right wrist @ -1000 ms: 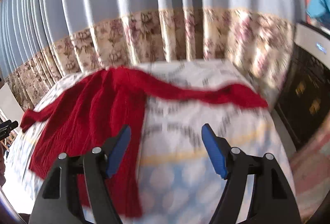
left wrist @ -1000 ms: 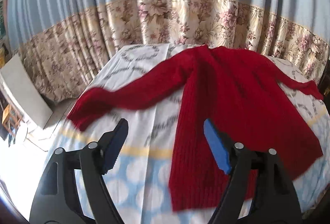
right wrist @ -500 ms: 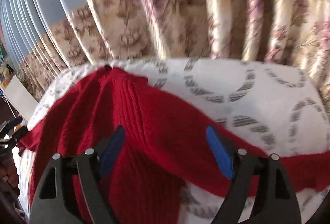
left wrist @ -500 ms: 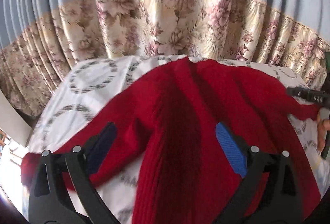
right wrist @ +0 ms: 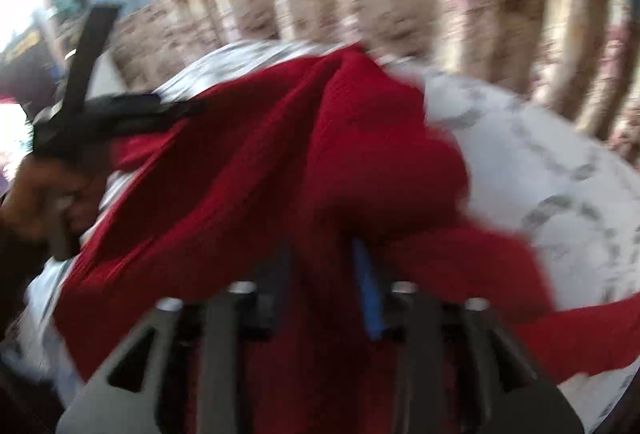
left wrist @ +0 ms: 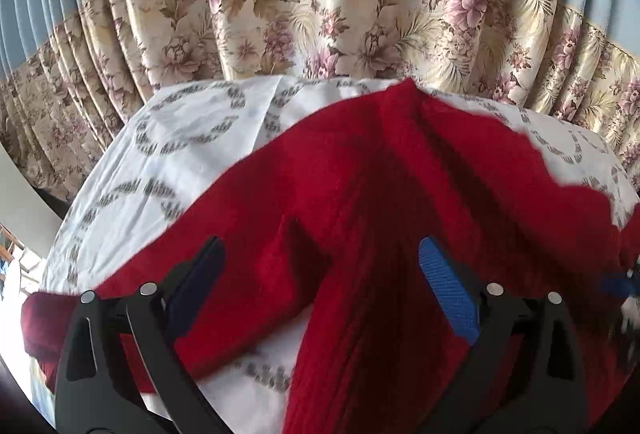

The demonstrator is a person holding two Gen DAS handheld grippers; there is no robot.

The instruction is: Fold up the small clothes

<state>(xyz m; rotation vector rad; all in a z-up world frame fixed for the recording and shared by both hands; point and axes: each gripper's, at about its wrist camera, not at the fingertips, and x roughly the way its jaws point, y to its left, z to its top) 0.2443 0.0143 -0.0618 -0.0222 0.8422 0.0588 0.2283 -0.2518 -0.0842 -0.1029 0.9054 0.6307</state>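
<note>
Red knit: the sweater (left wrist: 400, 214) lies spread on the patterned sheet (left wrist: 180, 154), body toward me, one sleeve (left wrist: 132, 298) trailing off to the left edge.
Left gripper: my left gripper (left wrist: 320, 274) hangs over the armpit fold with its fingers spread wide; the cloth is beneath them, not pinched.
Right gripper: my right gripper (right wrist: 324, 274) has its jaws closing, and a ridge of sweater (right wrist: 280, 162) stands between them; the view is smeared, so I think the pads are on the cloth but I cannot tell for sure.
Other hand seen: from the right camera, the person's hand (right wrist: 44, 194) carrying the left gripper shows at the far left.
Step in hand: I judge this to be taking hold at both shoulders to start the first fold.
Doing it well: I would bite only the top layer near the seam, both sides level, then lift evenly so the knit does not stretch.
Edges: the right sleeve (right wrist: 580, 334) runs out toward the sheet's right edge.
Room: bare sheet lies beyond the collar and to either side, enough to lay a fold.
Far: the floral curtain (left wrist: 340, 14) hangs close behind the far edge, so I would fold toward me.
</note>
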